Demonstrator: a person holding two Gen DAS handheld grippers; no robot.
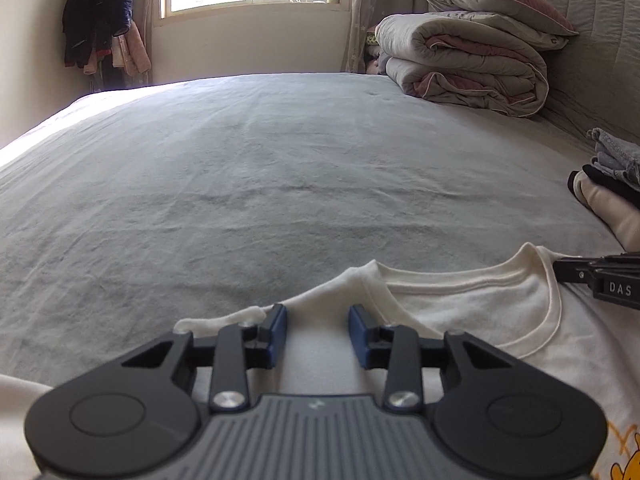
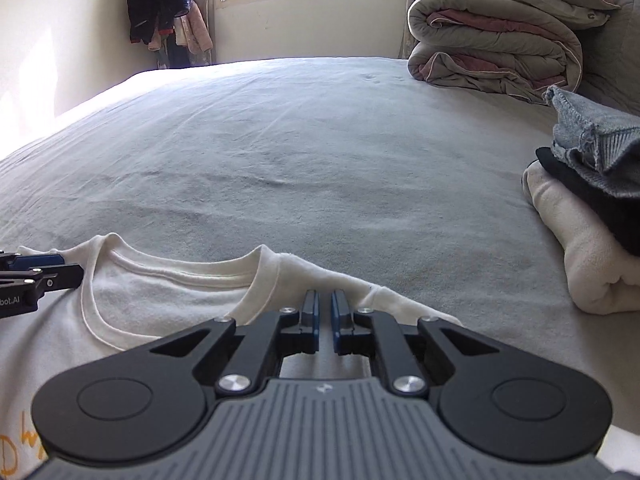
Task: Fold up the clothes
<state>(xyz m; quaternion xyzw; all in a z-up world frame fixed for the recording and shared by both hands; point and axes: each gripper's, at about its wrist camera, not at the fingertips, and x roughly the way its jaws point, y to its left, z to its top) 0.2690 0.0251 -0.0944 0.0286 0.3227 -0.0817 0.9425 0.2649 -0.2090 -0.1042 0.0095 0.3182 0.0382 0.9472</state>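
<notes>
A white T-shirt (image 1: 472, 308) with a yellow print lies flat on the grey bed, collar towards the window; it also shows in the right wrist view (image 2: 168, 300). My left gripper (image 1: 318, 326) is open, its blue pads either side of the shirt's left shoulder. My right gripper (image 2: 325, 312) sits over the right shoulder with its pads nearly closed and a narrow gap between them; whether cloth is pinched is hidden. Each gripper's tip shows at the edge of the other's view: the right one (image 1: 596, 278) and the left one (image 2: 40, 272).
A stack of folded clothes (image 2: 592, 200), cream, black and denim, lies at the right. A folded duvet (image 1: 468, 60) with a pillow on top sits by the headboard. The grey bedsheet (image 1: 260, 168) stretches to the window. Clothes (image 1: 100, 16) hang in the far corner.
</notes>
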